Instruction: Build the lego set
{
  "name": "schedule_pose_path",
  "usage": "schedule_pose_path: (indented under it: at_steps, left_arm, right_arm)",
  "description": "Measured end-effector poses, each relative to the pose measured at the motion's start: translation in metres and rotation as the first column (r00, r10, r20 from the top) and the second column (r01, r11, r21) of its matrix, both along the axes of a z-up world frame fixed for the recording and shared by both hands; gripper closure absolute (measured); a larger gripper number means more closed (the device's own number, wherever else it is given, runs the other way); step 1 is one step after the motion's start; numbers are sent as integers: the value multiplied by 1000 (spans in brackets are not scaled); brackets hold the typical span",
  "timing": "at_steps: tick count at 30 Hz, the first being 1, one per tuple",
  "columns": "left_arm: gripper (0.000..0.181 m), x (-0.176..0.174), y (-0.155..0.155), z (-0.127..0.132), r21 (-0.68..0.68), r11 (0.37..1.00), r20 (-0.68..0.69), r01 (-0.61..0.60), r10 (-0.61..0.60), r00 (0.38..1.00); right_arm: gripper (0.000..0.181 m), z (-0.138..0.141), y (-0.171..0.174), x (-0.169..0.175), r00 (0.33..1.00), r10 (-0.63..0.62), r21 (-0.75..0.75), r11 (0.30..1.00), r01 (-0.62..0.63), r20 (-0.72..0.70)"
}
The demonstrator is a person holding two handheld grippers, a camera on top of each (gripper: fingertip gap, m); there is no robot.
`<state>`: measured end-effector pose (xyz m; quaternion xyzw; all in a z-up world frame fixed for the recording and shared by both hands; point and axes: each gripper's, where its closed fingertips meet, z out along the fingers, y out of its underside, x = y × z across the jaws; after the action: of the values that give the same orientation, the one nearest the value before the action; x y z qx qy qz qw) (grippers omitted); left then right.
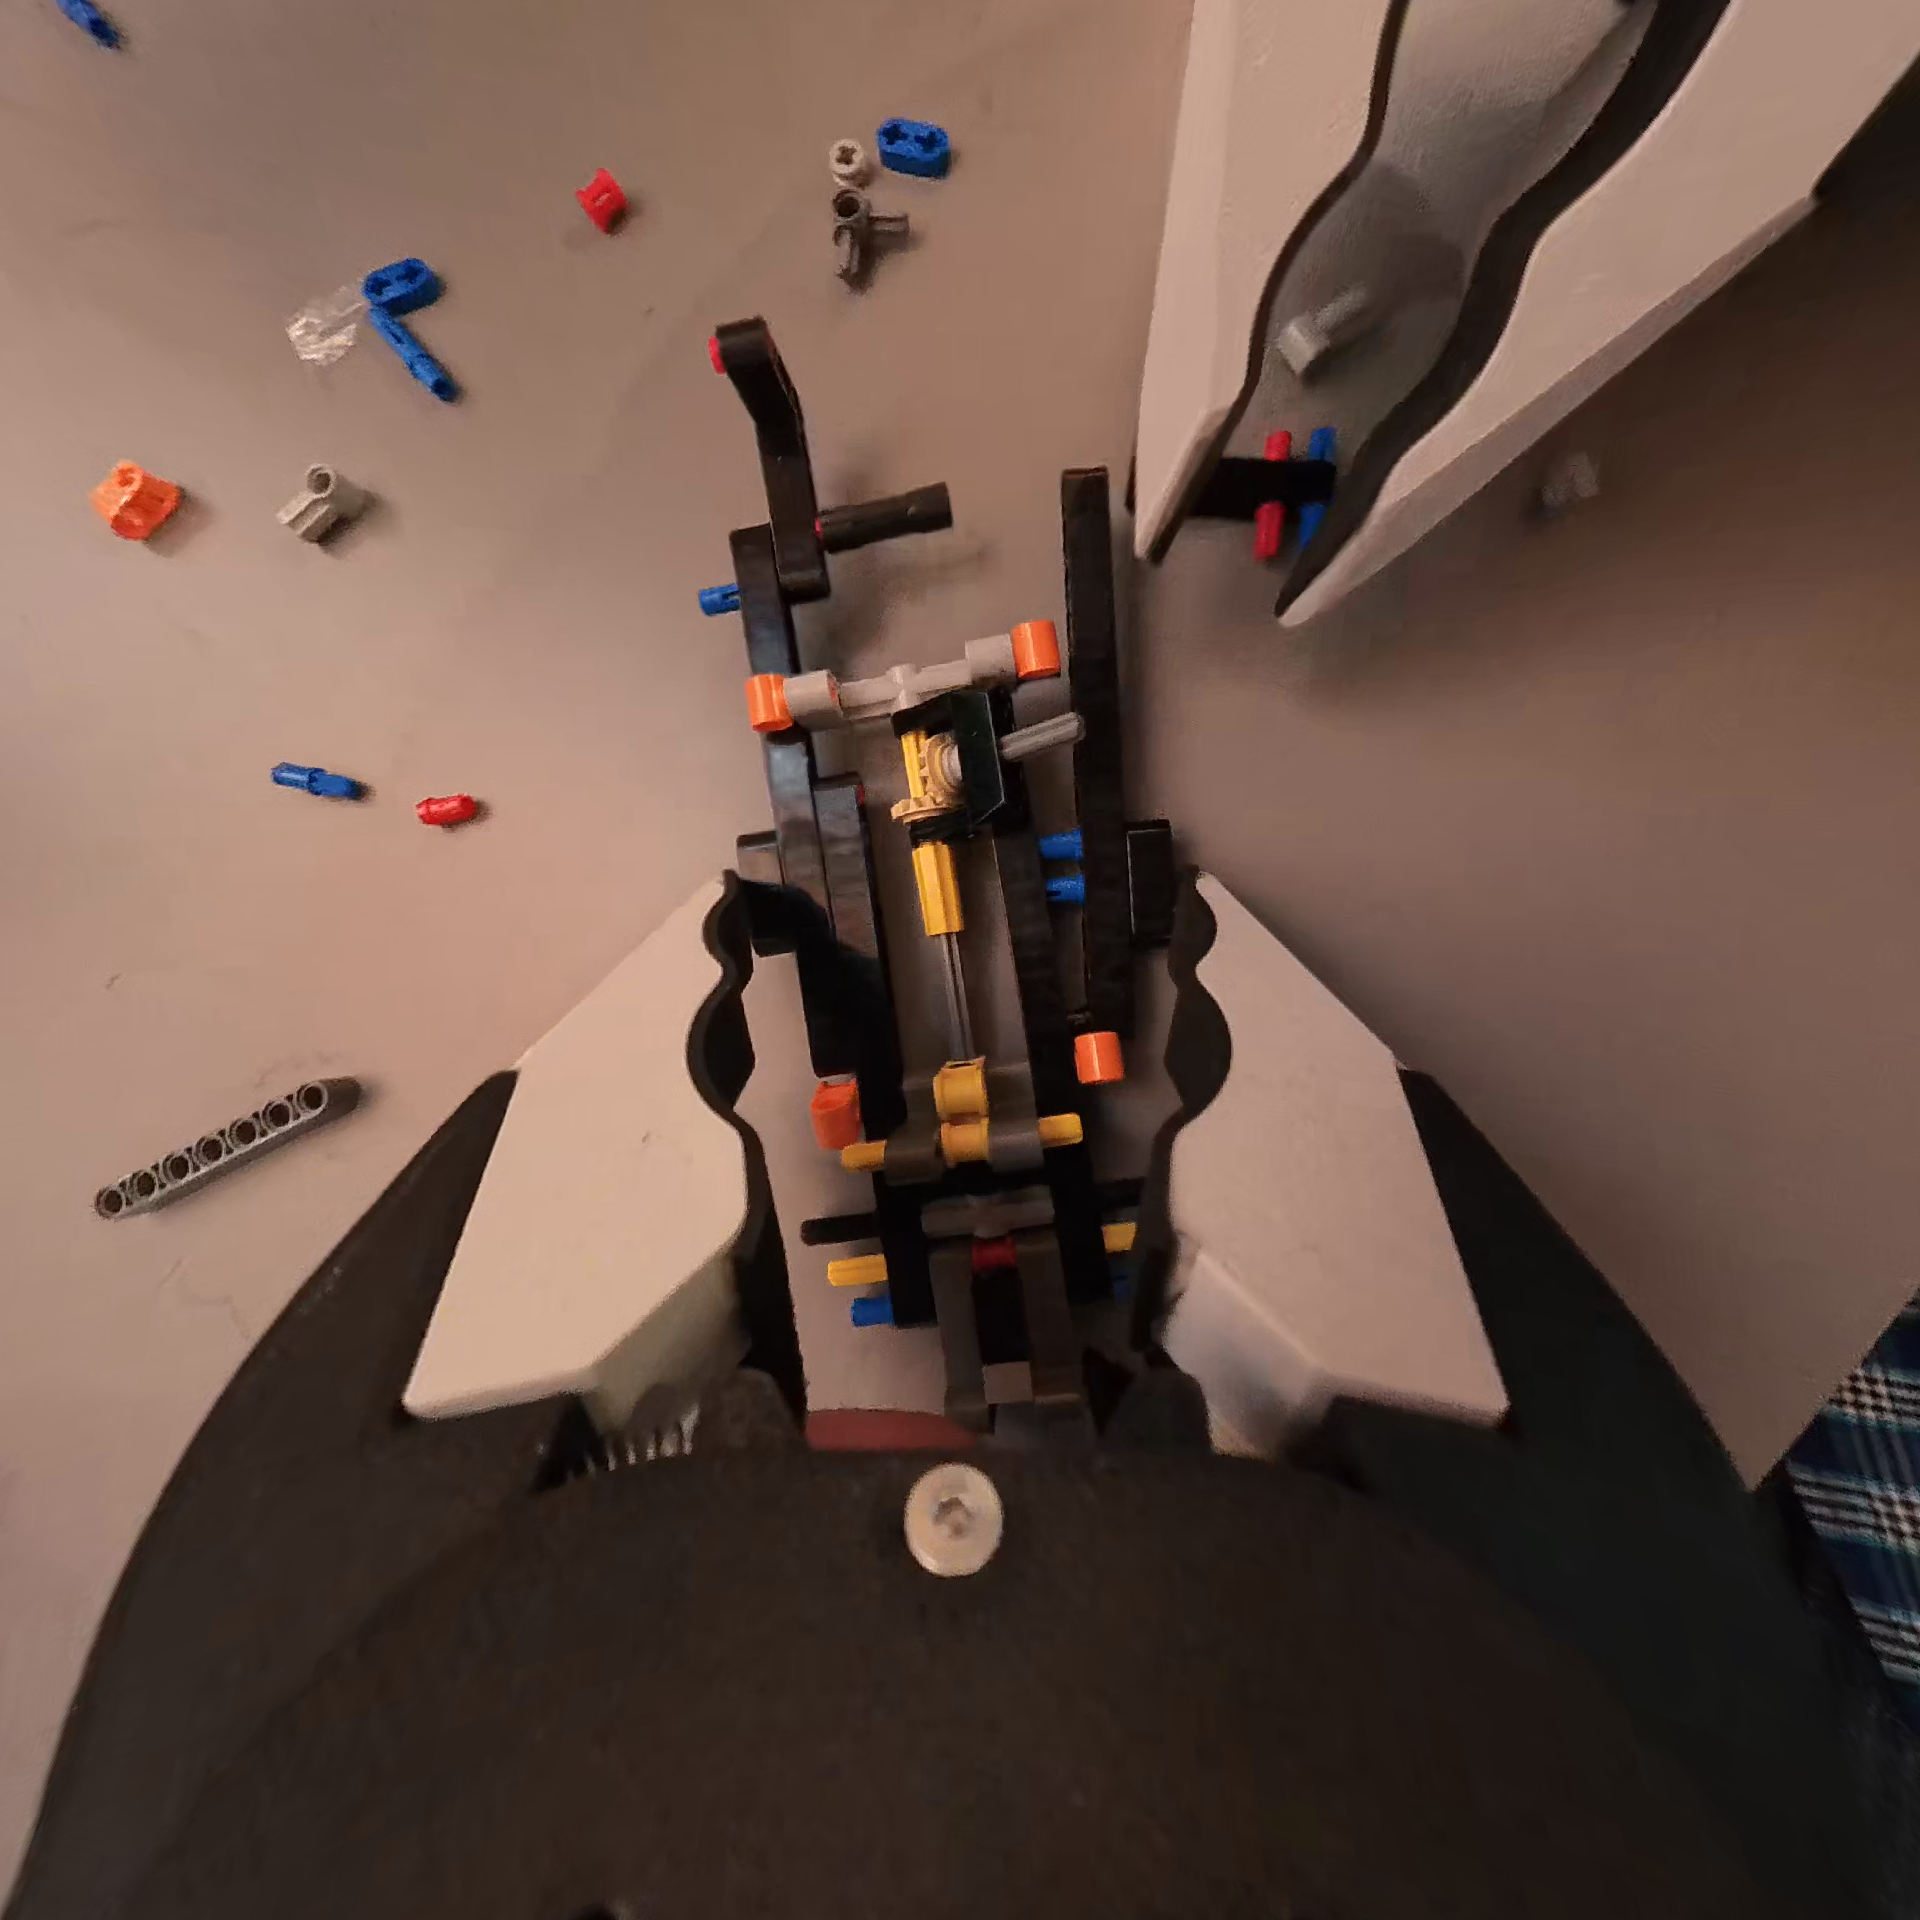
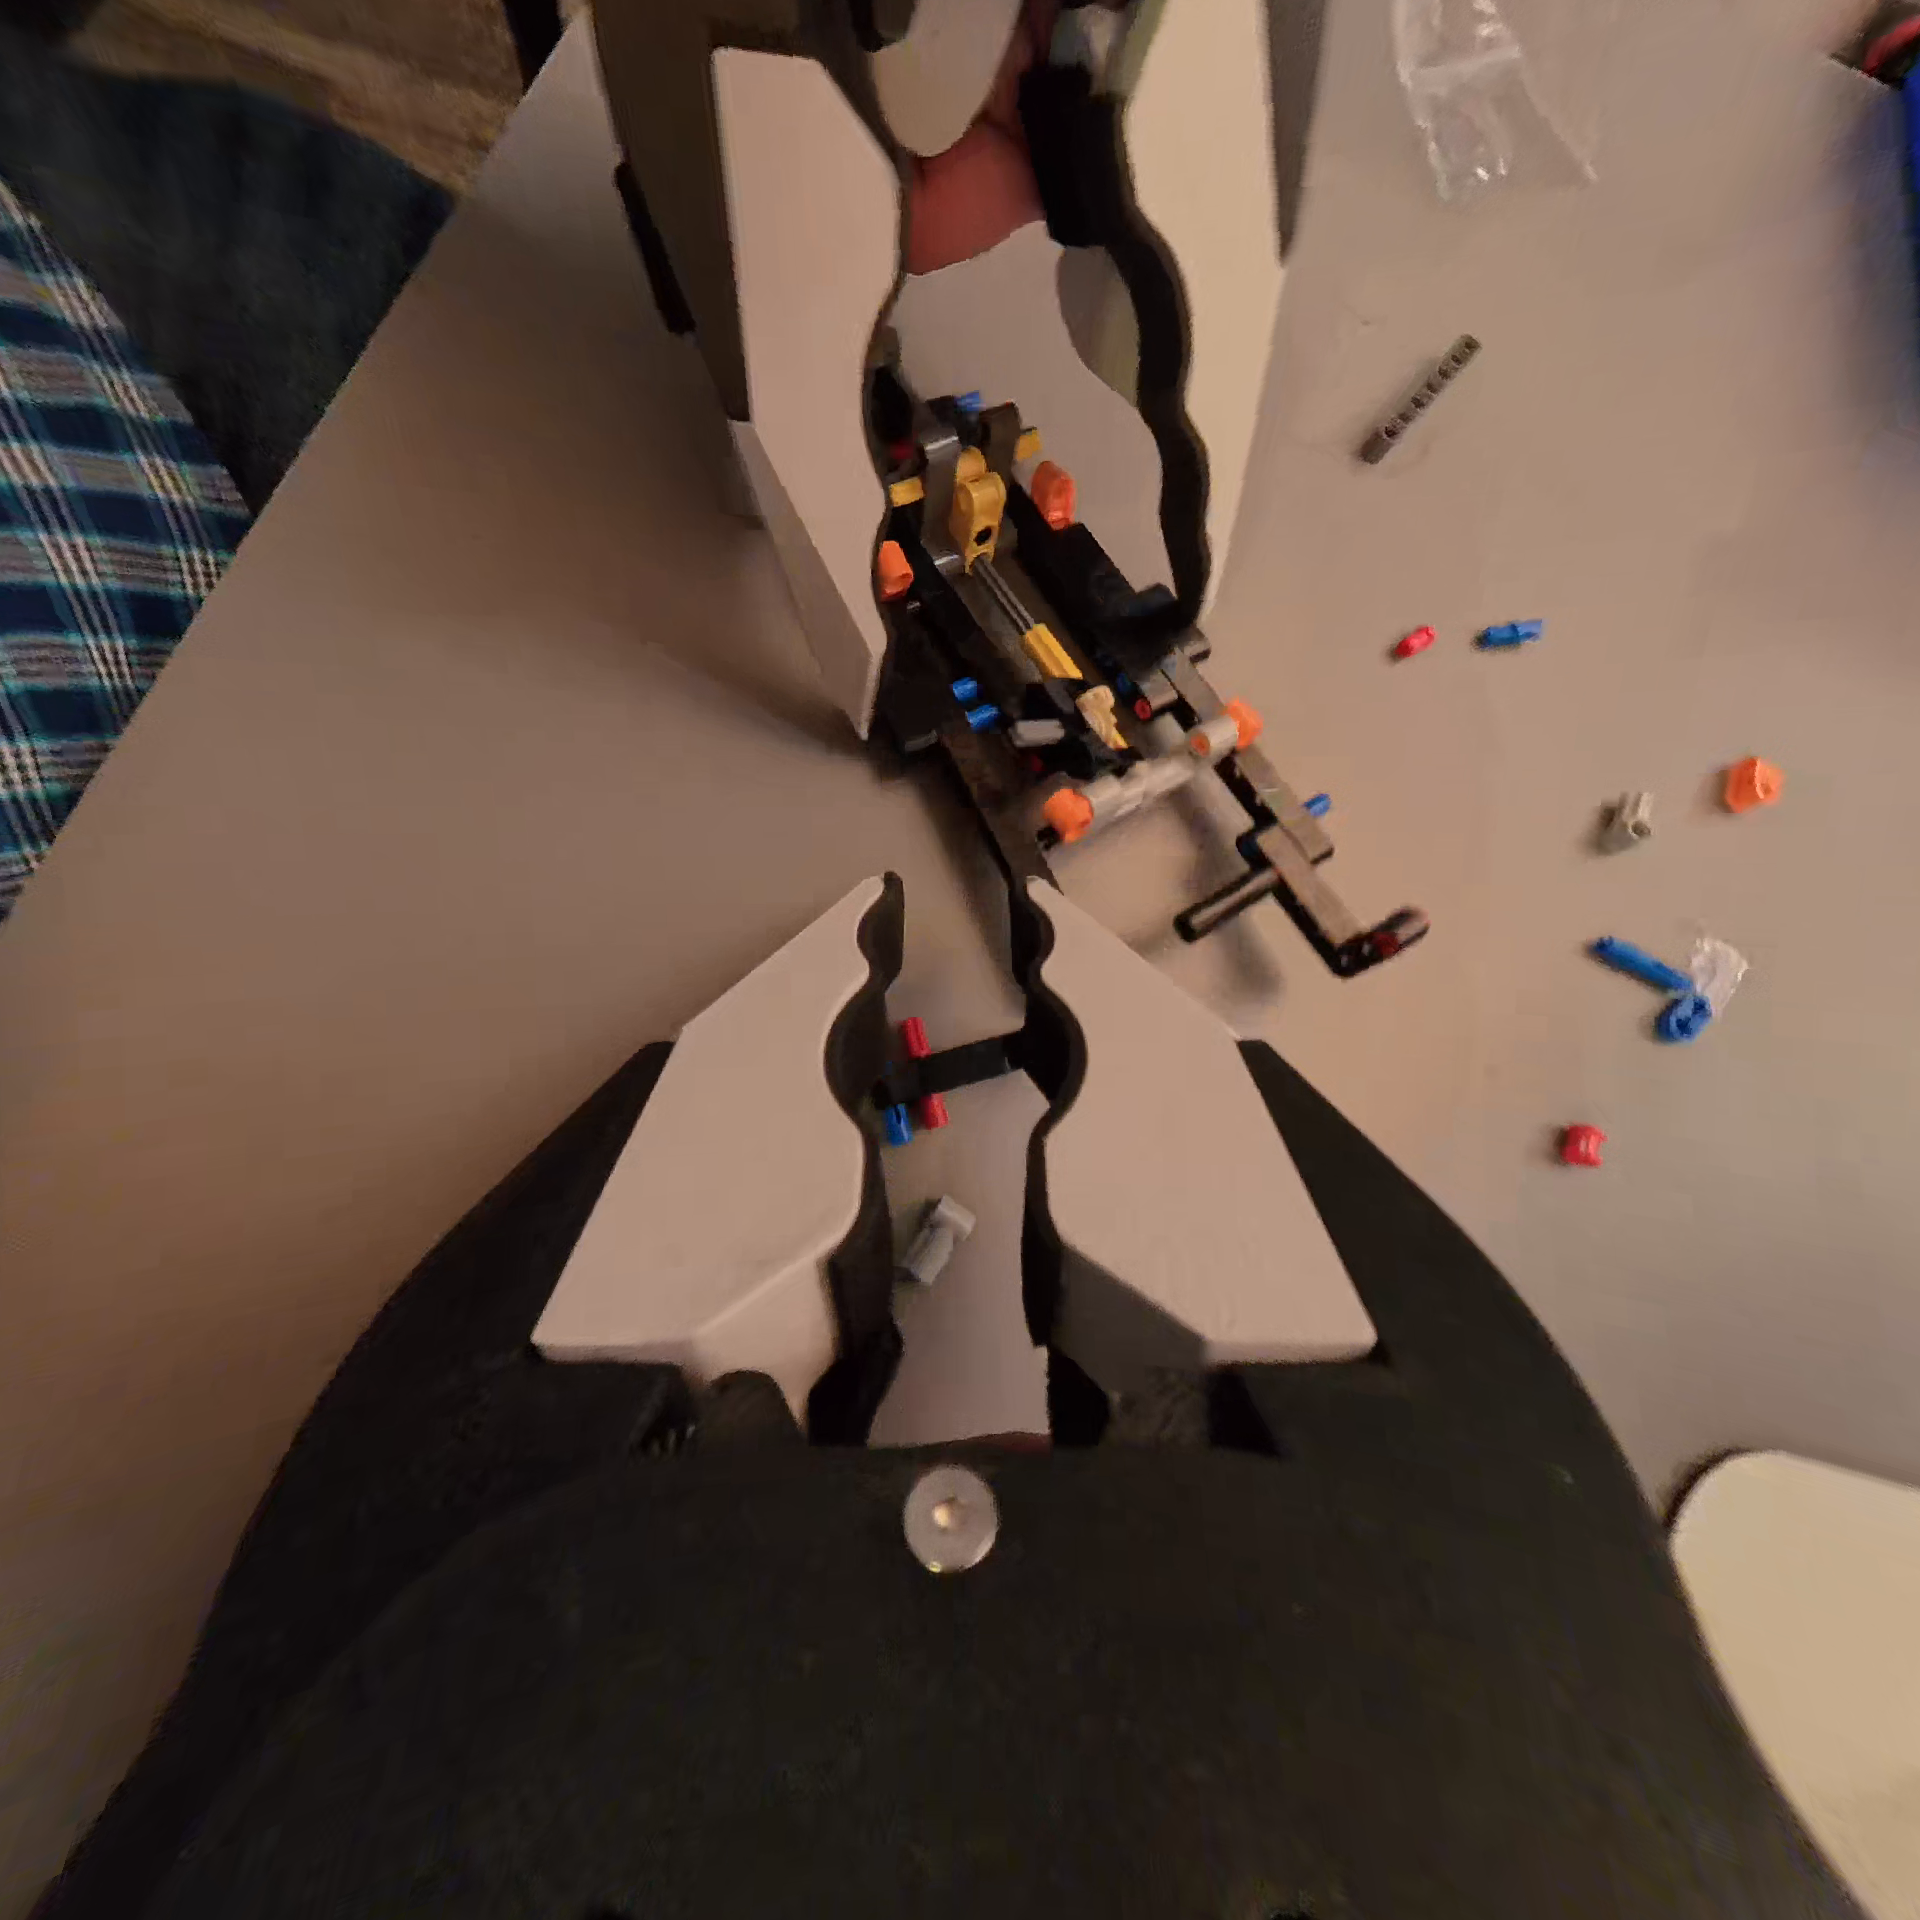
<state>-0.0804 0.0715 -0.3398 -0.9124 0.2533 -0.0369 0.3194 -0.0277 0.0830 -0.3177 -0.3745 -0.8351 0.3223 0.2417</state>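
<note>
The half-built lego frame (image 1: 935, 935) lies flat on the pale counter (image 1: 1558, 935), lengthways between the fingers of the left tool (image 1: 961, 904), which is clamped on its black side beams at the near end. It looks light but not sturdy: long thin beams pinned together, with a yellow shaft down the middle and a curved black arm (image 1: 769, 436) sticking out at the far end. My guess is that it flexes or pops apart if squeezed across the open middle, so the side beams, where the left tool has it, are the sound place to hold.

The right tool (image 2: 961, 894) hovers just beside the frame's far end, closed on a short black beam with red and blue pins (image 2: 951, 1070). That piece is small, hard and likely slippery, and the pins leave little flat surface, so it could twist when pushed home. A small grey connector (image 2: 935, 1236) lies on the counter under this tool.

Room is fair. Loose parts, among them a grey holed beam (image 1: 223, 1143) and an orange bush (image 1: 135, 499), lie well apart on the left. In the right wrist view the counter edge runs close on the left, with plaid cloth (image 2: 94, 540) beyond it.
</note>
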Motion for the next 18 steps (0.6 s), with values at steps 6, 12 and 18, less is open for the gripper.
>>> schedule_pose_path:
  at_steps: [6, 12, 18]
  left_arm:
    - [102, -8, 14, 21, 151, 981, -13, -124, 127, 992]
    - [102, -9, 26, 49, 318, 933, -54, -170, 197, 979]
    - [102, -6, 34, 57, 392, 903, -111, -179, 239, 965]
  right_arm:
    - [161, 21, 3, -1, 978, -200, -272, 940, 206, 51]
    - [157, 27, 13, -16, 918, -374, -498, 775, 389, 134]
    - [166, 30, 13, -28, 911, -374, -675, 629, 386, 172]
